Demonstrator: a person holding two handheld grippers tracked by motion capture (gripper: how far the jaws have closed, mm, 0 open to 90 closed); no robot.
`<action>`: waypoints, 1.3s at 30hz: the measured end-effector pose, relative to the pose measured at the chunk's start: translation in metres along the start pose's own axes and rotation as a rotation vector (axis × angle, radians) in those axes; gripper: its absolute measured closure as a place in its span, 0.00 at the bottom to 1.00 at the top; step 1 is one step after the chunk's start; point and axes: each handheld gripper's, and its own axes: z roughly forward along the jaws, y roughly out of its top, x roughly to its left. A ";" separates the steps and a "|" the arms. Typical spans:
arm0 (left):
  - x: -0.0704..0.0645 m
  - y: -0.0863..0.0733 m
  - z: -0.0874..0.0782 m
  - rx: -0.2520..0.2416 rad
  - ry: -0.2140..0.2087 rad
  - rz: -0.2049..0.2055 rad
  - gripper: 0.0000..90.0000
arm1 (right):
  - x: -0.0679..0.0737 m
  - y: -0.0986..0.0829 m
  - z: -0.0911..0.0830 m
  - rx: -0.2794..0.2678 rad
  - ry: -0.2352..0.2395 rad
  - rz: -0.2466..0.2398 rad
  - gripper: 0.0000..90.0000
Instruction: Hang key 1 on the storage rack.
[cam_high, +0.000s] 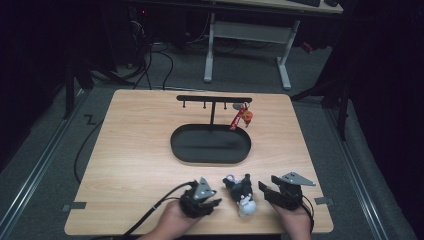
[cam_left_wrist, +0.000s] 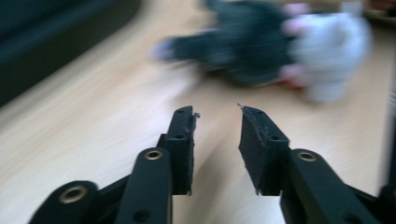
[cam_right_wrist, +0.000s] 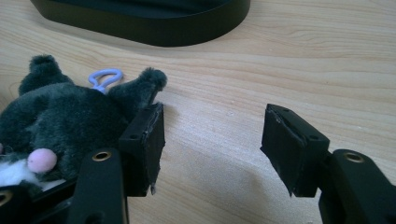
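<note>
A dark plush keychain toy (cam_high: 241, 194) with a white muzzle and a pale lilac clip loop (cam_right_wrist: 105, 78) lies on the wooden table (cam_high: 130, 150) near its front edge, between the two grippers: the left gripper (cam_high: 214, 203) sits at its 9 o'clock and the right gripper (cam_high: 262, 187) at its 3 o'clock. Both stand open and empty, the left with a narrow gap, the right spread wide, one pad just beside the toy's fur. At 12 o'clock from the toy is the black oval tray (cam_high: 179, 149) of the hook stand (cam_high: 214, 99), where a red keychain (cam_high: 241, 117) already hangs at the right end. The likeliest trouble is a grab on the soft fur instead of the loop: the plush would squash and slip, or hang with the loop pointing the wrong way for a hook. The left gripper view is blurred, so a hasty closure could also shove the toy toward the table edge. Carrying it high, a swing could knock the red keychain off.
</note>
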 end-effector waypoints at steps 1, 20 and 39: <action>0.007 -0.003 -0.006 -0.005 0.029 -0.002 0.70 | 0.000 0.000 0.000 0.004 -0.002 0.001 0.44; 0.110 -0.068 -0.083 -0.006 0.360 -0.105 0.45 | 0.000 -0.002 0.004 0.053 -0.085 -0.004 0.36; 0.109 -0.071 -0.083 -0.024 0.303 -0.031 0.44 | 0.016 0.030 0.007 0.388 -0.145 -0.052 0.39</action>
